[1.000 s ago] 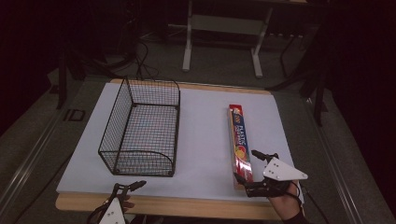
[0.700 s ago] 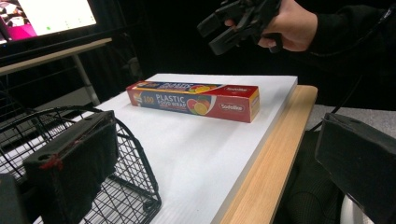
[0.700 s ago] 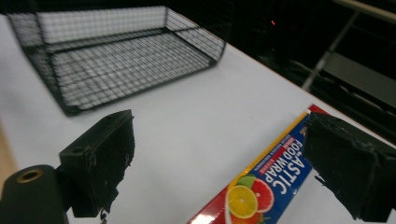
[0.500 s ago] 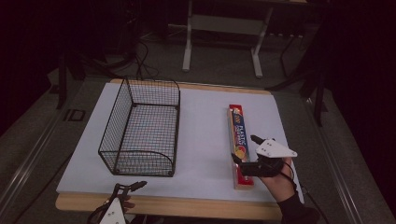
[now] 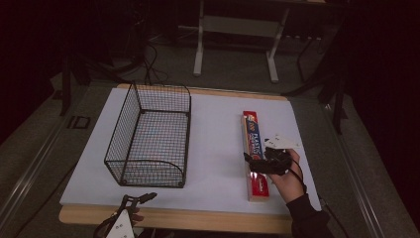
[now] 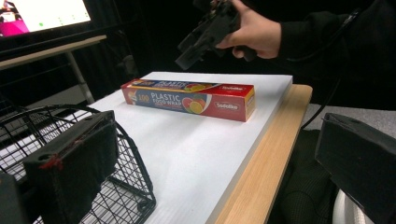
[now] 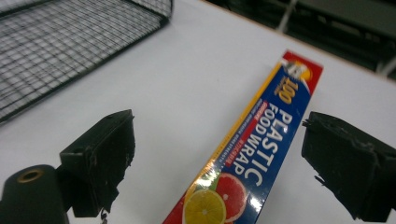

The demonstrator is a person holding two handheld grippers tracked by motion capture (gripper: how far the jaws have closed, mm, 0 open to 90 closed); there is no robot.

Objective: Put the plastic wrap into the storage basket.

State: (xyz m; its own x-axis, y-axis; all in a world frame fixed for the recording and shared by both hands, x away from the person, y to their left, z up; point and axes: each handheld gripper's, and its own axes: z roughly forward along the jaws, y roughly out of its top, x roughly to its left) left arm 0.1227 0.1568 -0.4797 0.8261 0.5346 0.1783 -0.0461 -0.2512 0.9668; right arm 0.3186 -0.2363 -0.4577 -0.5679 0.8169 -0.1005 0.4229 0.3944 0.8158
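The right gripper (image 5: 261, 159) has slid forward along the plastic wrap box (image 5: 255, 151) since a moment ago and now hangs over its middle. From the high view, the box lies well right of the wire basket (image 5: 148, 136), and the left gripper (image 5: 132, 202) waits at the near table edge. Left gripper view: jaws wide apart, box (image 6: 189, 99) far beyond them. Right gripper view: jaws spread, the box (image 7: 252, 154) between them, untouched.

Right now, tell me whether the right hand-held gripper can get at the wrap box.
Probably yes. The right hand-held gripper hangs just above the wrap box, jaws open wide on either side of it, with nothing between them.
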